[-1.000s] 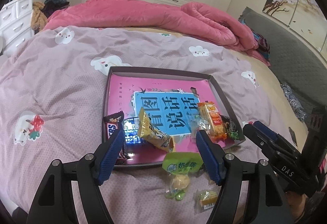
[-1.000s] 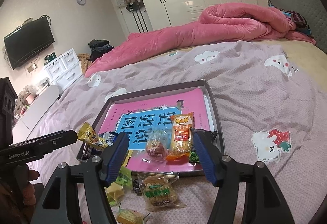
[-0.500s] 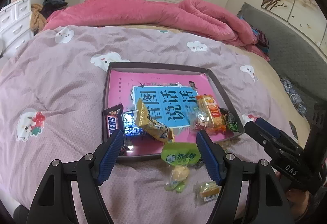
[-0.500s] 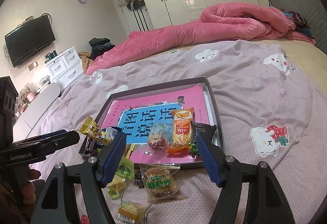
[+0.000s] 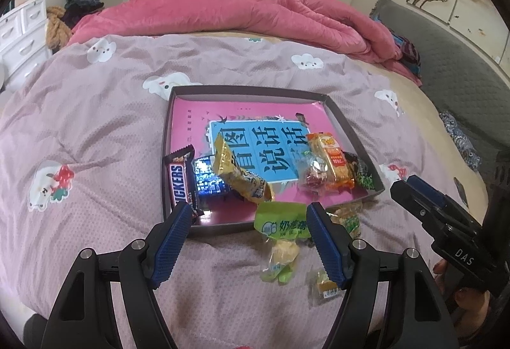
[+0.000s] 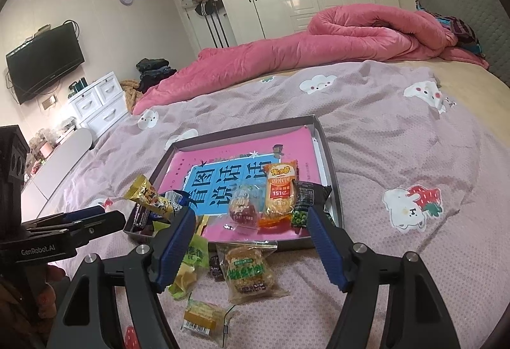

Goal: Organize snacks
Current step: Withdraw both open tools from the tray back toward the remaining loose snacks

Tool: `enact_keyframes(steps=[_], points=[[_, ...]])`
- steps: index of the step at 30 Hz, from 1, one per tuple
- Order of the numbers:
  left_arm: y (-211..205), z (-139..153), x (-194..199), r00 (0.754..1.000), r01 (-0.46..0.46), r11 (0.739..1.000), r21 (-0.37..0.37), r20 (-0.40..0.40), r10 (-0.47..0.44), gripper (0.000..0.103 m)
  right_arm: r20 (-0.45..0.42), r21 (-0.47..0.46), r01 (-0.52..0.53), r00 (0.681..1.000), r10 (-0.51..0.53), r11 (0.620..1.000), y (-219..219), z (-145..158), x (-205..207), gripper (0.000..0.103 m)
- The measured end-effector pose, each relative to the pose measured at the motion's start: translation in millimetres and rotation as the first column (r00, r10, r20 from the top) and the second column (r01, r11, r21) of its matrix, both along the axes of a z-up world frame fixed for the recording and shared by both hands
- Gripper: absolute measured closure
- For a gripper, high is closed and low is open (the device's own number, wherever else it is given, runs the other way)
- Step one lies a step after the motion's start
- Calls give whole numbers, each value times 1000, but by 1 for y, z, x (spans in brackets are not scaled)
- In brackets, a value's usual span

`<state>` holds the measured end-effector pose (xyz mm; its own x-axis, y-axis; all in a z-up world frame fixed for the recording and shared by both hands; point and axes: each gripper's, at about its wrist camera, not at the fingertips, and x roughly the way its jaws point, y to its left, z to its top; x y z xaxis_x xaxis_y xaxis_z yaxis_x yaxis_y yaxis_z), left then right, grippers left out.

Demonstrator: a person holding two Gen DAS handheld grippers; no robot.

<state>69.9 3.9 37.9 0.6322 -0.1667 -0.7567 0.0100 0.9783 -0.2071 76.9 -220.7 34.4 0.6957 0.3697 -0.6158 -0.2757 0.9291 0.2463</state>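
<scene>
Nearest, at six o'clock, four wrapped snacks (image 6: 247,271) are left on the lilac quilt (image 6: 398,141). Both the left gripper (image 5: 250,240) and right gripper (image 6: 250,240) are released, empty. Beyond, at twelve o'clock, seven are laid in the shallow grey cardboard tray (image 5: 248,91).

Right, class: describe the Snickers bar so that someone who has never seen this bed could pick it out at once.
Start at the shallow grey tray with the pink book inside, lying on the mauve bedspread. Go to the cluster of packets in its near left corner. The Snickers bar is the dark brown wrapper lying along the left wall, with big white letters, left of the shiny blue packet and the gold one.
</scene>
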Motion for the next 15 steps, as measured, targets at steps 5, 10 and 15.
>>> enact_keyframes(steps=[5, 10, 15], points=[[-3, -4, -4, 1000, 11, 1000, 9, -18, -11, 27, -5, -10, -7, 1000, 7, 1000, 2, -2, -5, 31], [-7, -7, -8, 999, 18, 999, 26, -30, -17, 27, -6, -25, -15, 1000, 15, 1000, 5, -2, -11, 31], [-10, -11, -12, 999, 19, 999, 46, -41, -17, 26, -12, -33, -18, 1000, 17, 999, 5, -5, -15, 31]])
